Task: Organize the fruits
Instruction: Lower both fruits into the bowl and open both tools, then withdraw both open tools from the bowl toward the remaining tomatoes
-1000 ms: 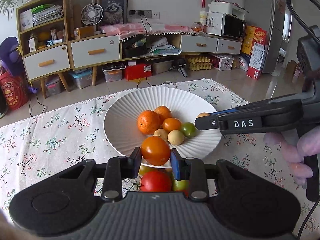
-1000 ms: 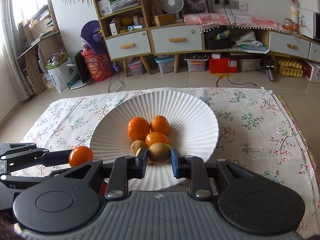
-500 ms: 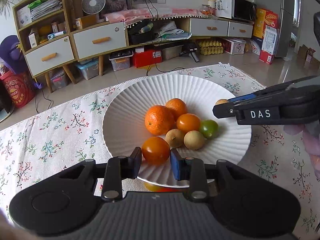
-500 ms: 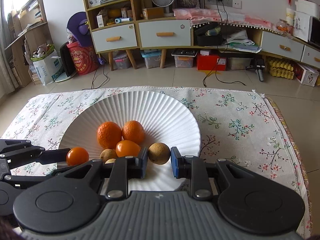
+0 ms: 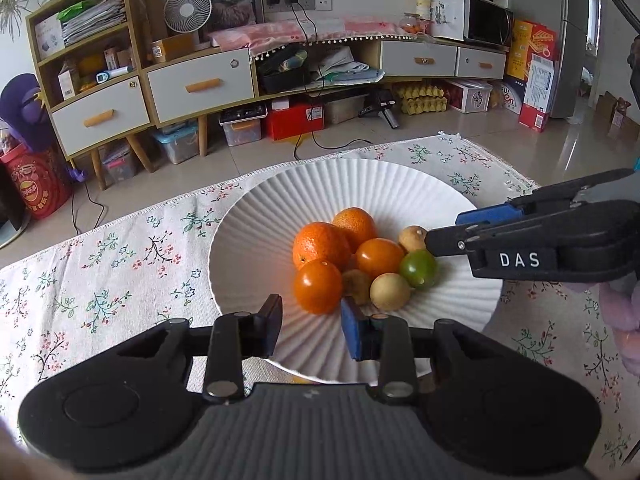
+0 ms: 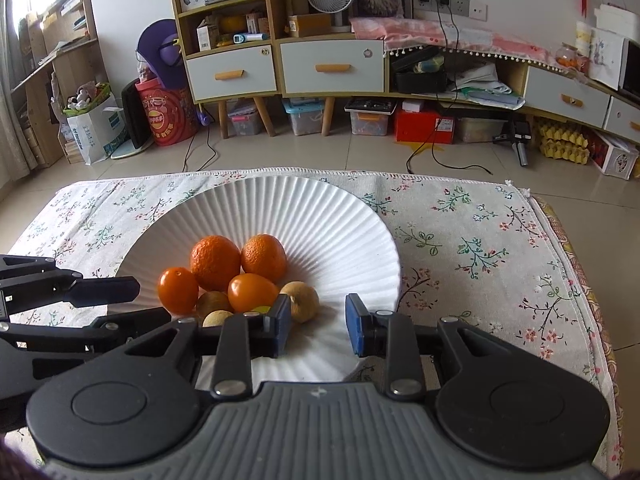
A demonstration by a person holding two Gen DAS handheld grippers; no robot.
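Fruit is gathered in the white ribbed plate point(image 5: 256, 216), which sits on the table under a flowered cloth point(image 5: 120, 248). Two rough-skinned oranges point(image 5: 320, 244) lie at the back of the heap, two smooth orange tomatoes point(image 5: 317, 286) in front of them, a green one point(image 5: 419, 269) and a few small tan fruits point(image 5: 390, 292) around.

The left tongs point(image 5: 311, 326) hang just short of the nearest orange tomato, with the pads apart and nothing pressed between them; that fruit rests free in the plate. The right tongs point(image 6: 318, 326) are opening, and the tan fruit point(image 6: 305, 302) lies just beside their left pad, on the plate rather than in the grip. From the left view the right tongs reach in over the plate's right side, near the green fruit.

Judging by this, most of the sorting looks done: everything I can see is in the plate, heaped touching in the middle. No loose fruit shows on the cloth, though the tongs' bodies hide the near edge of the table, so I cannot tell whether anything is left there to fetch.
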